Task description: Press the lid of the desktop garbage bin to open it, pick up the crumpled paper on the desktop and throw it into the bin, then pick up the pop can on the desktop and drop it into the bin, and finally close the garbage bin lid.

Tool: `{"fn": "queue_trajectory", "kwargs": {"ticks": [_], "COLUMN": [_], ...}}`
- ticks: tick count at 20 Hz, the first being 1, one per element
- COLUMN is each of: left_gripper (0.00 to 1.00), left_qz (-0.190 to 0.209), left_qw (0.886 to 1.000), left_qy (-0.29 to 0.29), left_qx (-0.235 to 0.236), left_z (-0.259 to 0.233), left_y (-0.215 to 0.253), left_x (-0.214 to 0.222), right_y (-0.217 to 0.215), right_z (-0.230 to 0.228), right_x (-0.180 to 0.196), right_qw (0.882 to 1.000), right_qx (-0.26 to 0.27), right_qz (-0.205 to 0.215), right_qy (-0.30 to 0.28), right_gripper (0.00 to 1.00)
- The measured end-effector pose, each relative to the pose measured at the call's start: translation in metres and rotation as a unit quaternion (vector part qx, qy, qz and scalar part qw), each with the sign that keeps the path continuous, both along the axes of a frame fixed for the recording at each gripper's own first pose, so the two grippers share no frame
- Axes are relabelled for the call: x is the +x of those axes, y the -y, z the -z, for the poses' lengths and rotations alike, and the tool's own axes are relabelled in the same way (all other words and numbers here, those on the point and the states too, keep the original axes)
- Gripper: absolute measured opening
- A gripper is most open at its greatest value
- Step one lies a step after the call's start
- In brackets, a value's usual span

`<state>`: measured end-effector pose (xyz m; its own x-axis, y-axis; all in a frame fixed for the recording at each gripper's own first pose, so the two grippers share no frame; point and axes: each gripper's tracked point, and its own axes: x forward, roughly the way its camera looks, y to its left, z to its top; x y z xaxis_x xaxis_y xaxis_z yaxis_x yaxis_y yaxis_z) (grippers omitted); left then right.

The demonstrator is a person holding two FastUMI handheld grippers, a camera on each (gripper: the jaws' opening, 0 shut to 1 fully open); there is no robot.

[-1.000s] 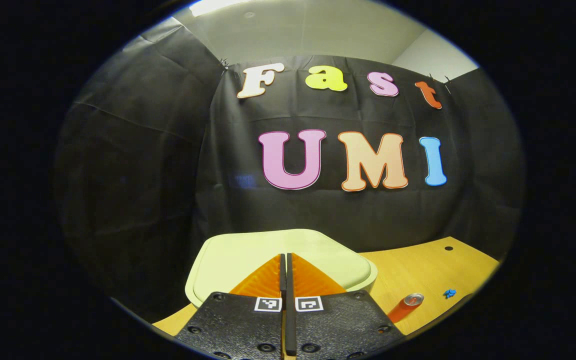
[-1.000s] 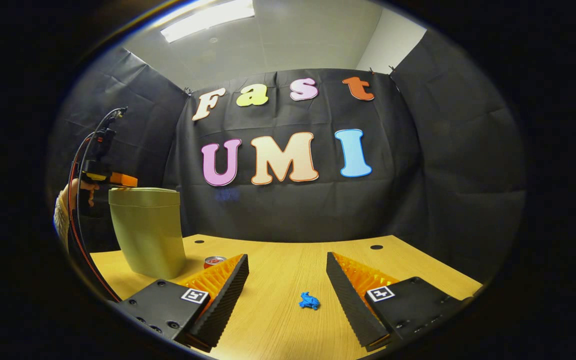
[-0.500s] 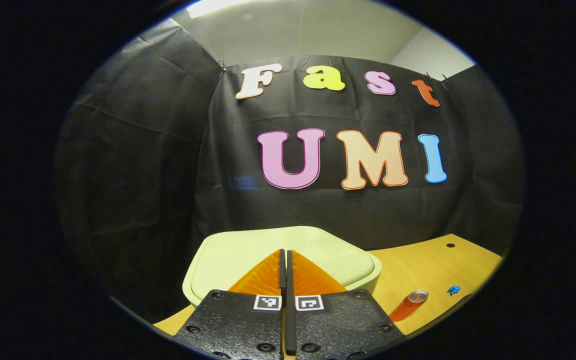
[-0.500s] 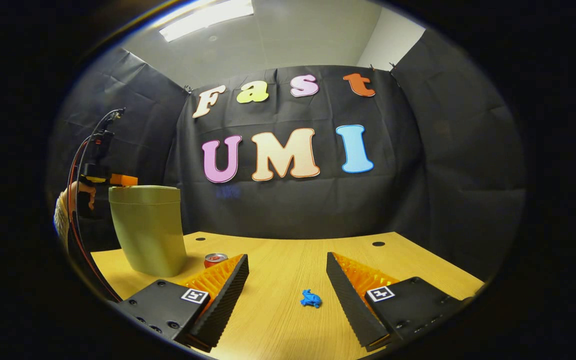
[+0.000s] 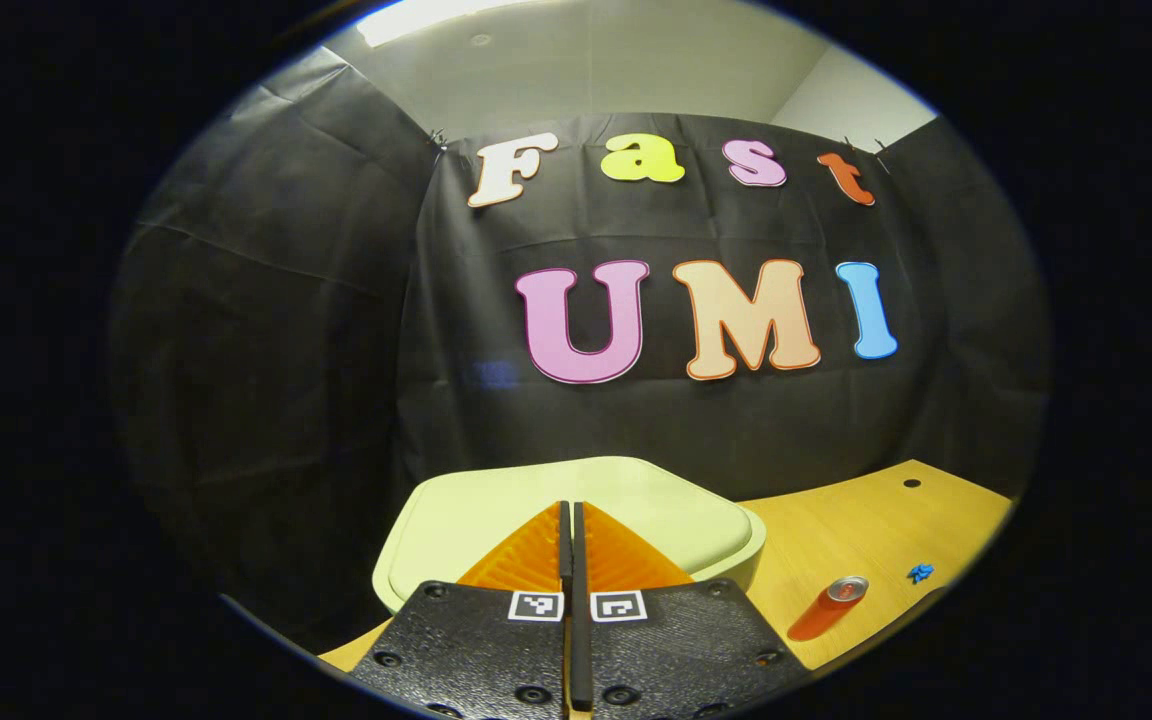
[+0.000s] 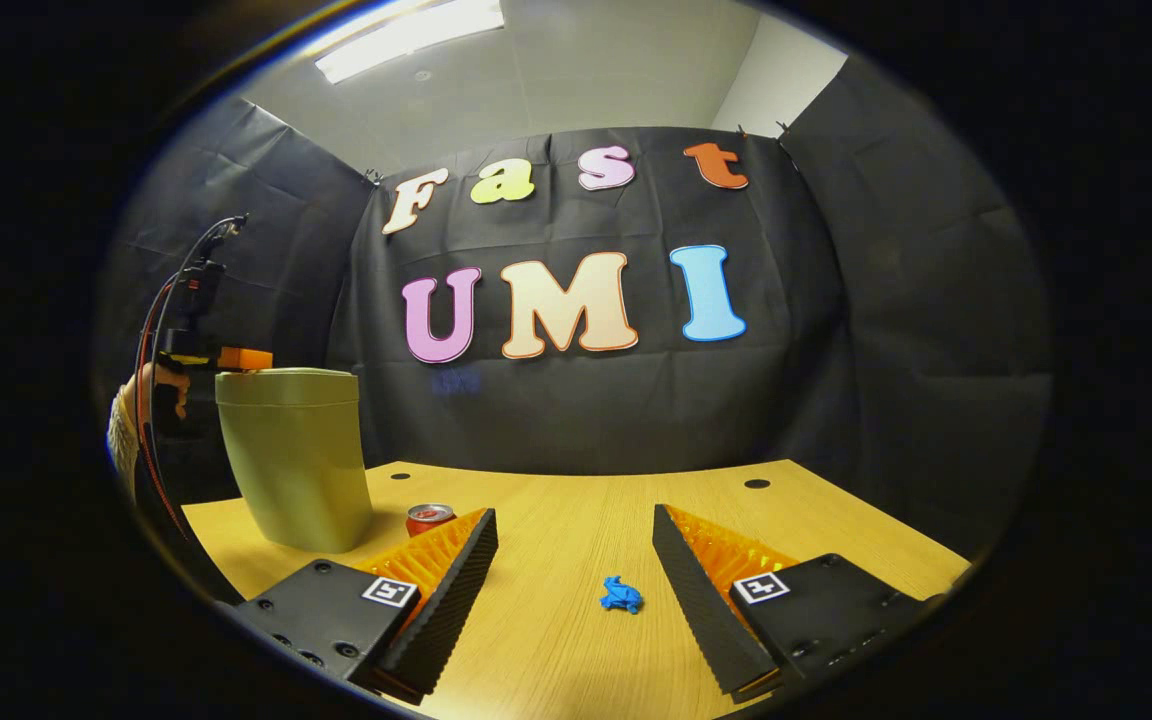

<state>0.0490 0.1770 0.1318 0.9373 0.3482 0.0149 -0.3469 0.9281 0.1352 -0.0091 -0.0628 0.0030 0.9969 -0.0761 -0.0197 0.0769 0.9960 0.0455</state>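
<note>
Bin lid down, left gripper closed over it, paper and can on the desk

The pale green garbage bin (image 6: 294,460) stands upright at the desk's (image 6: 576,520) left end with its lid (image 5: 496,510) shut; the left gripper (image 5: 571,525) sits over the lid with its 2 fingers pressed together on nothing, though contact with the lid cannot be told. The red pop can (image 5: 828,608) stands just beside the bin, the blue crumpled paper (image 6: 621,596) lies farther right, between the right gripper's (image 6: 576,575) wide-apart fingers, apart from both
</note>
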Motion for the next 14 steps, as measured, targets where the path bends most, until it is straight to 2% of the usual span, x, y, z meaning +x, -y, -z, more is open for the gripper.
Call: {"fn": "queue_trajectory", "kwargs": {"ticks": [6, 14], "left_gripper": [0.00, 0.00], "left_qz": [0.001, 0.003], "left_qw": [1.000, 0.998], "left_qy": [0.015, 0.050], "left_qx": [-0.001, 0.044], "left_z": [-0.010, -0.051], "left_y": [0.004, 0.022], "left_x": [-0.001, -0.006], "right_y": [0.000, -0.002], "right_z": [0.002, 0.002], "right_x": [-0.001, -0.002], "right_qw": [1.000, 1.000], "right_qx": [-0.001, -0.003], "right_qz": [-0.001, -0.002], "right_qy": [-0.004, -0.005], "right_gripper": [0.98, 0.98]}}
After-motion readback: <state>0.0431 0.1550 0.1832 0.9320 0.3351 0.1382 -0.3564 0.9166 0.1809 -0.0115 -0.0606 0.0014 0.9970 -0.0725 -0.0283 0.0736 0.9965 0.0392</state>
